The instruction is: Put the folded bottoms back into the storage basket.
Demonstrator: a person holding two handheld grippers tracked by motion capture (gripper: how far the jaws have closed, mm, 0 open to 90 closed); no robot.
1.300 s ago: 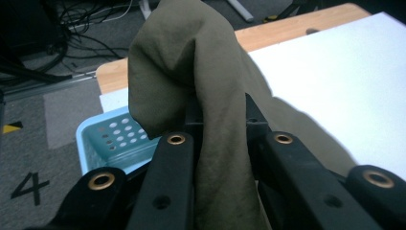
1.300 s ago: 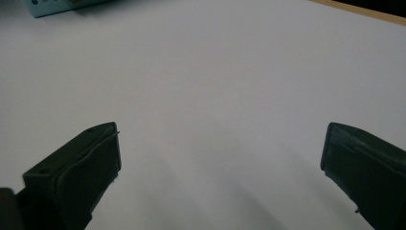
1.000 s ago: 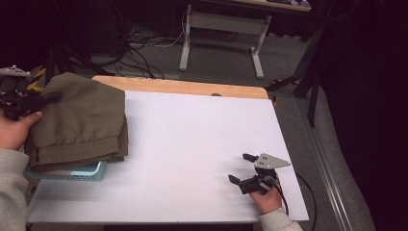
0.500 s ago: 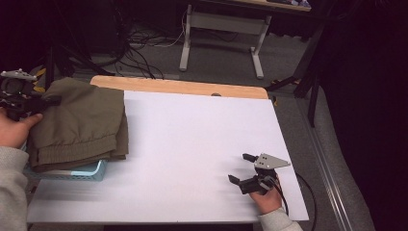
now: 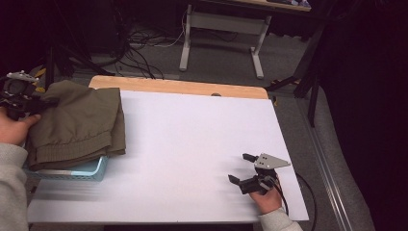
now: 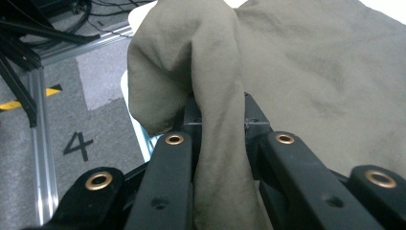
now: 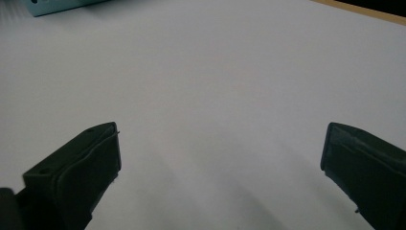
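Gripping a bunched fold of the olive-green garment (image 6: 218, 110), the left gripper (image 5: 23, 96) sits at the far left edge of the high view, off the side of the table (image 5: 192, 139), with the person's left hand (image 5: 14, 130) wrapped around its body. And look at the left gripper view: the cloth runs right down between the two black jaws, which are clamped close on either side of that ridge of fabric, brass-ringed screw holes showing on the arms. The rest of the garment spreads away to the right in that view, soft and creased.

From above, the garment (image 5: 79, 125) lies folded at the table's left side, draped over a light blue basket (image 5: 72, 171) whose rim peeks out under the ribbed hem at the near edge. Its left part is lifted toward the gripper.

Over on the other side, the right gripper (image 5: 245, 168) rests low on the white table top near the front right corner, the right hand (image 5: 264, 197) behind it, grey three-cornered plate on top. Its jaws stand wide apart with nothing between them; the right gripper view shows just bare white surface in the gap, and a sliver of the blue basket (image 7: 57, 5) far off at the top left.

Beyond the table, cables (image 5: 139, 48) trail over the grey floor beside a white desk frame (image 5: 223, 38).
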